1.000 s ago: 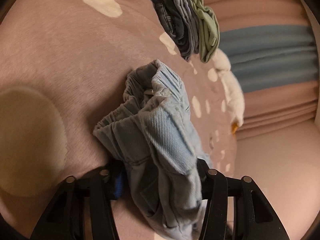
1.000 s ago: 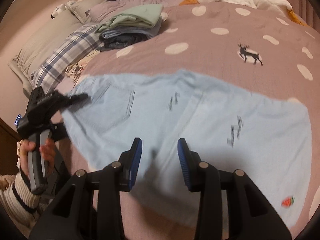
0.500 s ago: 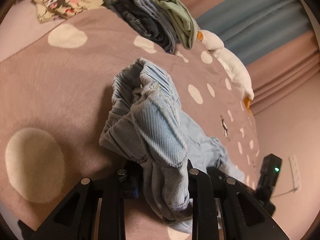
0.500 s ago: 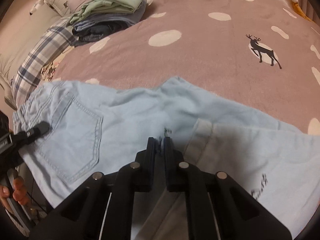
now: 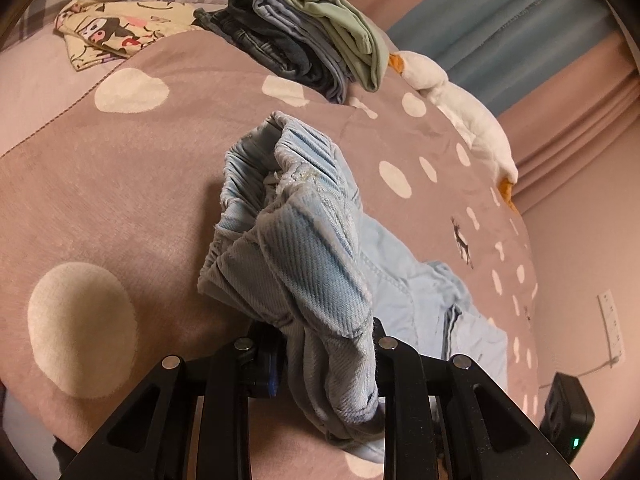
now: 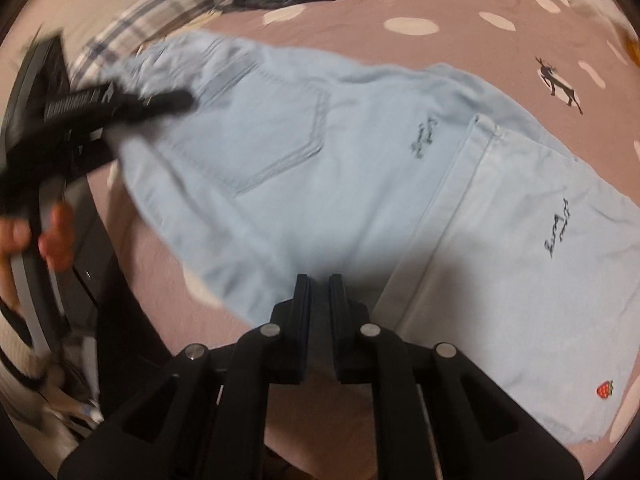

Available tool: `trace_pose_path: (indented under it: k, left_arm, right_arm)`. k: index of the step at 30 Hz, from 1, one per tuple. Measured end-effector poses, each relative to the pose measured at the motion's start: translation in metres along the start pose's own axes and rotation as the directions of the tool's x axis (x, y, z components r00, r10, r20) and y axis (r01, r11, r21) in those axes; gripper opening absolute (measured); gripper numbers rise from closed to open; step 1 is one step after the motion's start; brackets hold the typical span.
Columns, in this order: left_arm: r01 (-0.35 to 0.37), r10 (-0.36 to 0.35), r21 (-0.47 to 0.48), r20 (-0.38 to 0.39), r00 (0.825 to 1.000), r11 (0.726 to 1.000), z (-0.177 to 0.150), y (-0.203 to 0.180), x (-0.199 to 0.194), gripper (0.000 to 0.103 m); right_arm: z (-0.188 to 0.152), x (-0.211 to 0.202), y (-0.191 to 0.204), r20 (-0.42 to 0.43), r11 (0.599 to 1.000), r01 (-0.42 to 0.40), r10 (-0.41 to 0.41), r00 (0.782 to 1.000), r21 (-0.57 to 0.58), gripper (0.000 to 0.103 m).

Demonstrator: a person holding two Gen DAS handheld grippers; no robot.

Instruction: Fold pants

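Where tools (image 5: 320,360) (image 6: 320,292) pinch: pale ribbed denim pants (image 6: 320,168).

Pants (image 6: 320,184) lie on the bedspread (image 6: 460,52); clothes stack (image 5: 304,40) behind them.

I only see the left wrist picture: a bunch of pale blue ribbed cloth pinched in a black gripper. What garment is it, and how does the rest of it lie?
Observer: It is a pair of light blue denim pants. The right wrist view shows them spread across the mauve spotted bedspread, with a back pocket facing up.
Visitor: Is anything else holding them?
Observer: Yes. The right gripper is closed on the near edge of the pants, beside a leg that is folded over.
Visitor: Any decoration?
Observer: A small red embroidered strawberry sits near one corner of the folded-over leg.
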State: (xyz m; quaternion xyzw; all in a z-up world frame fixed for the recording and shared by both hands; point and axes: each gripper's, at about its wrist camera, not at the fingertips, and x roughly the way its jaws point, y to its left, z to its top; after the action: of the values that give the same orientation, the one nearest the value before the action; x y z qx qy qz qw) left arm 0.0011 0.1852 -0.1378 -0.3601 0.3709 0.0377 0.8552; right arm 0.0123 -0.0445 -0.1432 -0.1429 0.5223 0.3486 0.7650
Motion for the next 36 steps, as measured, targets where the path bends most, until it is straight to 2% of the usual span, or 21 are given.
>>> trace_pose_path:
  k: [2, 4, 6, 7, 8, 9, 11, 14, 16, 17, 19, 20, 23, 24, 26, 27, 30, 31, 32, 34, 36]
  left_arm:
    - [-0.003, 0.003, 0.014, 0.005, 1.000, 1.000, 0.001, -0.006, -0.002, 0.024]
    - [0.002, -0.003, 0.039, 0.015, 1.000, 0.999, 0.005, -0.015, -0.007, 0.024]
    - [0.008, -0.010, 0.081, 0.031, 0.999, 0.997, 0.008, -0.030, -0.013, 0.024]
    - [0.009, -0.013, 0.106, 0.041, 0.999, 0.994, 0.010, -0.038, -0.015, 0.024]
    - [0.009, -0.016, 0.128, 0.049, 0.999, 0.992, 0.010, -0.046, -0.017, 0.024]
    - [0.012, -0.021, 0.153, 0.056, 0.998, 0.988, 0.011, -0.056, -0.019, 0.024]
    - [0.017, -0.032, 0.220, 0.066, 0.997, 0.975, 0.010, -0.081, -0.019, 0.024]
    - [0.012, -0.034, 0.305, 0.069, 0.997, 0.952, 0.005, -0.111, -0.017, 0.024]
    - [0.020, -0.044, 0.365, 0.058, 0.997, 0.931, -0.002, -0.133, -0.012, 0.024]
    - [0.020, -0.043, 0.389, 0.052, 0.998, 0.921, -0.005, -0.140, -0.009, 0.024]
    - [0.016, -0.033, 0.447, 0.030, 0.999, 0.894, -0.014, -0.160, 0.001, 0.024]
    - [0.019, -0.030, 0.466, 0.016, 0.999, 0.884, -0.019, -0.167, 0.008, 0.024]
    - [0.028, -0.006, 0.534, -0.042, 0.999, 0.845, -0.037, -0.189, 0.030, 0.024]
    - [0.034, 0.003, 0.557, -0.065, 0.998, 0.830, -0.044, -0.194, 0.038, 0.026]
    - [0.051, 0.026, 0.598, -0.119, 0.993, 0.800, -0.061, -0.204, 0.056, 0.035]
    - [0.054, 0.045, 0.618, -0.142, 0.989, 0.784, -0.071, -0.208, 0.065, 0.042]
    - [0.034, 0.105, 0.667, -0.167, 0.980, 0.745, -0.089, -0.210, 0.081, 0.046]
    - [0.031, 0.113, 0.683, -0.166, 0.980, 0.730, -0.094, -0.211, 0.083, 0.052]
    - [0.043, 0.110, 0.701, -0.172, 0.979, 0.712, -0.098, -0.211, 0.082, 0.057]
    - [0.084, 0.074, 0.710, -0.189, 0.979, 0.699, -0.099, -0.212, 0.076, 0.076]
    - [0.101, 0.054, 0.717, -0.190, 0.980, 0.690, -0.101, -0.212, 0.067, 0.078]
  right_arm:
    - [-0.002, -0.002, -0.001, 0.008, 1.000, -0.020, 0.020, 1.000, 0.012, 0.012]
    - [-0.002, -0.009, -0.012, 0.019, 0.992, -0.094, 0.093, 0.996, 0.080, 0.012]
    - [-0.005, -0.026, -0.028, 0.102, 0.965, -0.205, 0.190, 0.976, 0.165, 0.013]
    - [-0.004, -0.032, -0.033, 0.142, 0.954, -0.234, 0.209, 0.968, 0.188, 0.014]
    - [-0.006, -0.041, -0.045, 0.201, 0.938, -0.262, 0.218, 0.955, 0.226, 0.020]
    - [-0.007, -0.045, -0.053, 0.234, 0.929, -0.270, 0.212, 0.949, 0.252, 0.031]
    - [-0.013, -0.049, -0.074, 0.271, 0.906, -0.268, 0.181, 0.945, 0.328, 0.041]
    - [-0.031, -0.042, -0.108, 0.291, 0.841, -0.292, 0.169, 0.942, 0.456, 0.042]
    - [-0.049, -0.037, -0.126, 0.321, 0.775, -0.341, 0.188, 0.928, 0.531, 0.043]
    - [-0.058, -0.033, -0.137, 0.357, 0.723, -0.394, 0.215, 0.909, 0.568, 0.042]
    - [-0.067, -0.033, -0.144, 0.416, 0.656, -0.467, 0.247, 0.875, 0.592, 0.041]
    - [-0.072, -0.033, -0.150, 0.456, 0.616, -0.512, 0.263, 0.850, 0.599, 0.042]
    - [-0.086, -0.032, -0.164, 0.578, 0.461, -0.651, 0.309, 0.755, 0.603, 0.053]
    - [-0.089, -0.031, -0.168, 0.621, 0.397, -0.697, 0.322, 0.715, 0.597, 0.060]
    - [-0.089, -0.027, -0.174, 0.690, 0.289, -0.769, 0.340, 0.639, 0.570, 0.064]
    - [-0.088, -0.025, -0.175, 0.711, 0.253, -0.790, 0.344, 0.613, 0.559, 0.065]
    - [-0.089, -0.014, -0.177, 0.768, 0.124, -0.834, 0.337, 0.544, 0.537, 0.070]
    - [-0.095, -0.018, -0.179, 0.759, 0.116, -0.827, 0.343, 0.553, 0.550, 0.071]
    - [-0.093, -0.016, -0.176, 0.743, 0.121, -0.814, 0.351, 0.570, 0.568, 0.071]
    - [-0.092, -0.017, -0.171, 0.732, 0.135, -0.809, 0.360, 0.578, 0.572, 0.071]
    - [-0.093, -0.021, -0.171, 0.728, 0.142, -0.805, 0.358, 0.585, 0.576, 0.071]
